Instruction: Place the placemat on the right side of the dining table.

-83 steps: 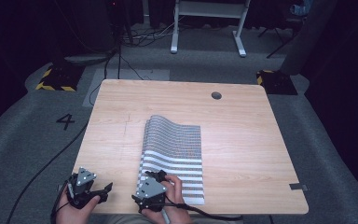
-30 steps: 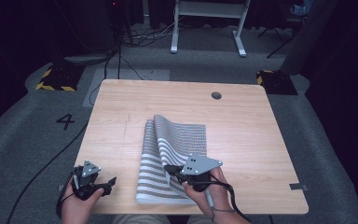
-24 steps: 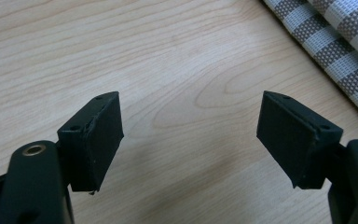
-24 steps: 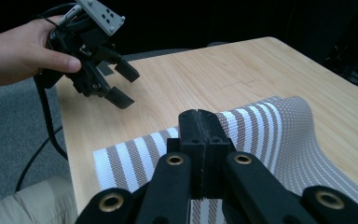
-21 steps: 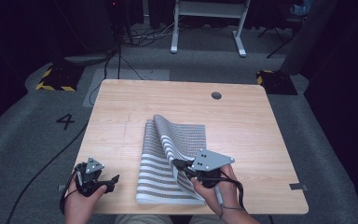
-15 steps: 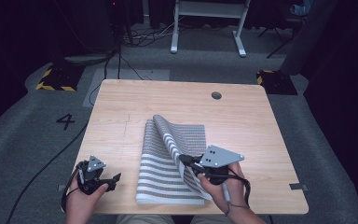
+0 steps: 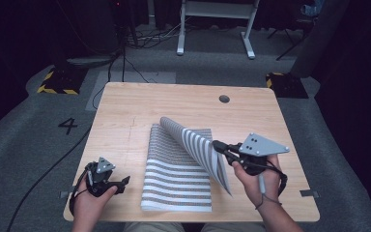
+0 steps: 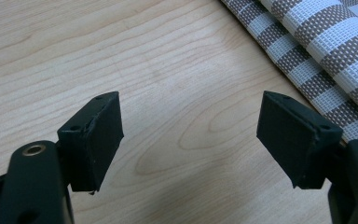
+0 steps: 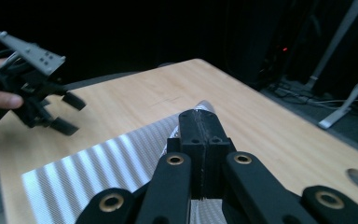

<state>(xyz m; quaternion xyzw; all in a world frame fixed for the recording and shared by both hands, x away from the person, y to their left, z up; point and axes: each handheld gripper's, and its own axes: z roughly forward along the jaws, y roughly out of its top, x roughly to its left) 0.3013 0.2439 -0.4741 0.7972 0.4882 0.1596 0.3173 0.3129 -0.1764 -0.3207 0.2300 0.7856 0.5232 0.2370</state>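
We note a pale, light-wood-grained rectangular worktop (image 7: 125,116) with a small dark round hole (image 7: 224,98) near its far edge. On it, a woven placemat striped grey-brown and white (image 7: 176,179); close up, in the left gripper view, its weave (image 8: 335,42) reads as a fine brown-and-white check within each band. The lifted flap shows wider white and grey stripes. Both tools are matte black: the left hand-held gripper (image 7: 124,183) and the right hand-held gripper (image 7: 217,145), each topped by a grey three-cornered plate; brass-coloured rivets on the arms. Grey carpet floor (image 7: 38,145) carries a black "4" (image 7: 67,125) and yellow-black hazard striping (image 7: 55,89).
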